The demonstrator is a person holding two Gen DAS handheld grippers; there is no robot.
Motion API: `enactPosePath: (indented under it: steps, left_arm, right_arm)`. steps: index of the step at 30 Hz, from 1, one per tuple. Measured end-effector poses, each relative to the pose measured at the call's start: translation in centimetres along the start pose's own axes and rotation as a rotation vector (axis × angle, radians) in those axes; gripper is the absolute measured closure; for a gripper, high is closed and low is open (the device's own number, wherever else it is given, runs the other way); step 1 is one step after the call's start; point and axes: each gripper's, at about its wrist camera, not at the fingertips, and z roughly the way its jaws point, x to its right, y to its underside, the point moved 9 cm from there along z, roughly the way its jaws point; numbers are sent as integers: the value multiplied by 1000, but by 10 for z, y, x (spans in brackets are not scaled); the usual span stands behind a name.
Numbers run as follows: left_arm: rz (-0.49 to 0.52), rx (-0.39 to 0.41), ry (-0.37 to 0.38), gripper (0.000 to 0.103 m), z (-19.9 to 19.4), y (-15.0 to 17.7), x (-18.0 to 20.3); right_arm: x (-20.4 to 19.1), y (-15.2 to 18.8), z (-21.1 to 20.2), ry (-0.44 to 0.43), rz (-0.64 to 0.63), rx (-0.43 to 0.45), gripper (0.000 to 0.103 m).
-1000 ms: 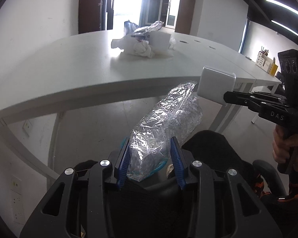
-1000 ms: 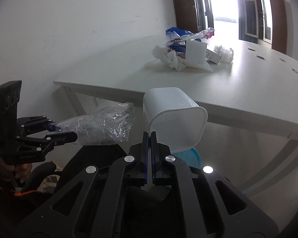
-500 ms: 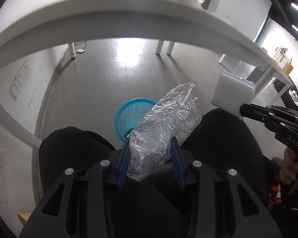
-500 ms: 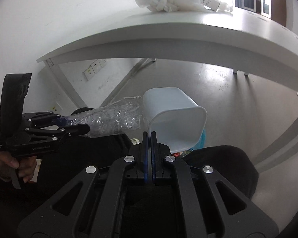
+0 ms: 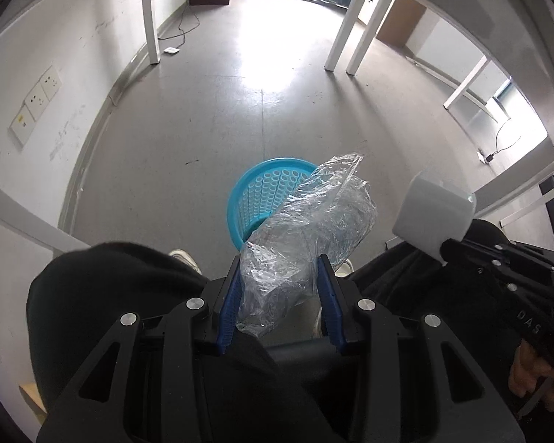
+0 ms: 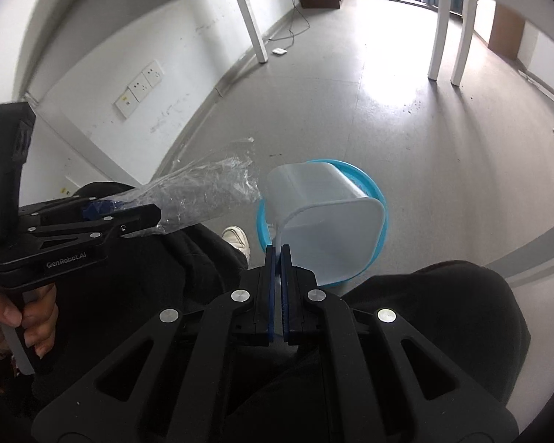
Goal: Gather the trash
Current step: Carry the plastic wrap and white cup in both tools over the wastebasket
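Note:
My left gripper (image 5: 279,264) is shut on a crumpled clear plastic bag (image 5: 314,229) and holds it over a blue perforated trash basket (image 5: 266,195) on the floor. My right gripper (image 6: 276,249) is shut on the rim of a white plastic cup (image 6: 328,221), held tilted above the same basket (image 6: 373,192). The cup (image 5: 437,214) shows at the right of the left wrist view, with the right gripper (image 5: 448,249) behind it. The bag (image 6: 203,192) and left gripper (image 6: 155,217) show at the left of the right wrist view.
The grey floor (image 5: 240,118) lies below, under a white table. White table legs (image 5: 149,14) stand further off. A white wall with sockets (image 5: 37,103) runs on the left. The person's black-clad knees (image 6: 443,317) and a white shoe (image 6: 236,238) flank the basket.
Both grippers have dropped from table height to below the table and tilted down toward the floor. The blue basket has come into full view beneath the bag and cup.

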Motion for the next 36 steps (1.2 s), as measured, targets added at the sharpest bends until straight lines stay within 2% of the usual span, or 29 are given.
enactPosePath:
  steps: [3,8,11,15,22,25,31,36]
  left_arm:
    - [16,-5,-29,65,20,-8,1]
    - [-50,-96,-22,65,51,-14,-13]
    - [-114,-124,-6,65,66,-23,-20]
    - [-137,-141,-3,64,84,-27,-22]
    - [-239,-191,59,64,105,-29,-29]
    - [-276,-218,54,64,124,-33,-31]
    - [-284,-274,9,64,166,-45,-35]
    - [-325,-314,8,64,187,-51,-42]
  right_arm:
    - [3,-5,14,32,-18,-21,101]
    - [12,-16,36,82,-42,-53,101]
    - [17,-19,50,79,-31,-88,101]
    - [25,-23,69,71,-4,-139,101]
    - [35,-31,110,55,31,-201,101]
    - [39,-34,123,62,45,-214,101]
    - [48,-37,150,49,92,-256,101]
    - [53,-39,174,43,117,-293,101]
